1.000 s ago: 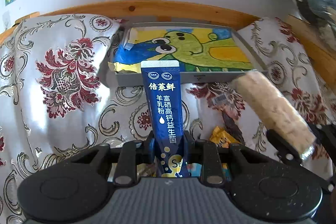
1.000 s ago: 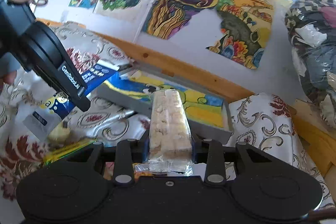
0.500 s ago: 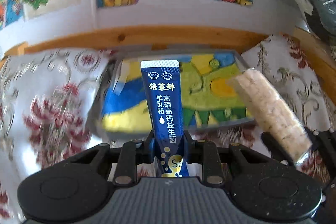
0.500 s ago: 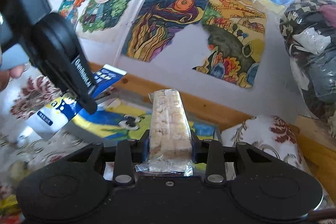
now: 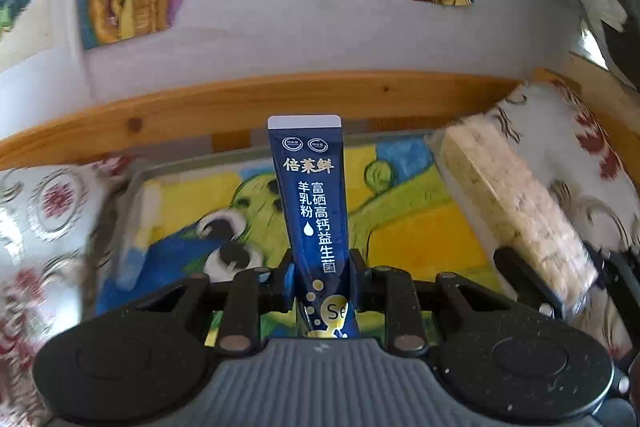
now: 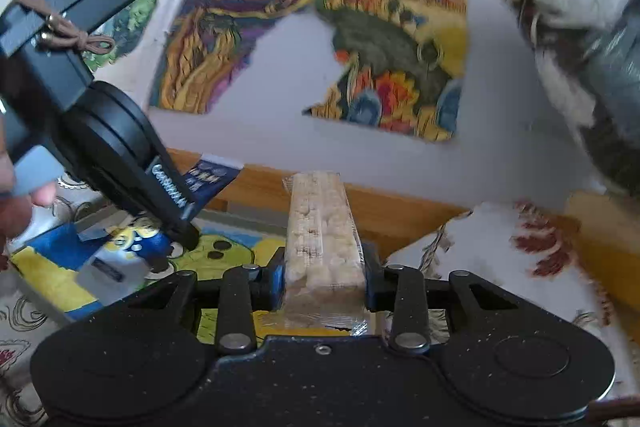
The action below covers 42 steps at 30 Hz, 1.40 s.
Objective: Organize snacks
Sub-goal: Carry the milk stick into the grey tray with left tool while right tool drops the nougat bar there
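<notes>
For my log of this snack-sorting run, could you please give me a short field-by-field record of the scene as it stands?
left gripper: shut on blue sachet, held upright
right gripper: shut on rice bar, in a clear wrapper
tray: grey, lined with a green cartoon drawing, lies ahead of and below both grippers
position: both snacks are held above the tray, not yet set down
surface: floral cloth around the tray
background: wooden rail, wall with paintings
</notes>
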Each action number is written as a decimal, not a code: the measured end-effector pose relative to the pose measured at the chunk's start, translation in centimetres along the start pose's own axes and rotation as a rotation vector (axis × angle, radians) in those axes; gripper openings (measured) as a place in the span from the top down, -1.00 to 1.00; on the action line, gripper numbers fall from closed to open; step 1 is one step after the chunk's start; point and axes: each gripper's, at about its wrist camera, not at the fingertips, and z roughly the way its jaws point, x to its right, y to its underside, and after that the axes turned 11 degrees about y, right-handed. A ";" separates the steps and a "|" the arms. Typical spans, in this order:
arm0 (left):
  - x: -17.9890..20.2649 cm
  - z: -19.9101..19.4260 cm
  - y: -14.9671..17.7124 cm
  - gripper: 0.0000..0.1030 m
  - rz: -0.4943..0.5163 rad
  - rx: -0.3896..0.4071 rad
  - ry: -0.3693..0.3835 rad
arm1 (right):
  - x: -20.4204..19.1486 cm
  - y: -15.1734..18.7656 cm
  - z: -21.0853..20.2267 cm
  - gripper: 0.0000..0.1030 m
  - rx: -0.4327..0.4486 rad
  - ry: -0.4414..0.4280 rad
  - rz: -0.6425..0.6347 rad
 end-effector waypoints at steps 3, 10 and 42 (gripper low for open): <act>-0.6 2.4 -0.7 0.46 -0.003 -0.008 0.006 | -0.4 0.7 0.9 0.28 -0.044 -0.018 -0.025; -3.2 6.4 0.0 0.46 -0.100 -0.036 0.018 | -1.7 2.8 2.1 0.27 -0.127 -0.049 -0.073; -3.7 3.0 2.1 -0.99 -0.123 0.111 -0.053 | -1.1 2.4 1.4 -0.94 -0.125 -0.013 0.034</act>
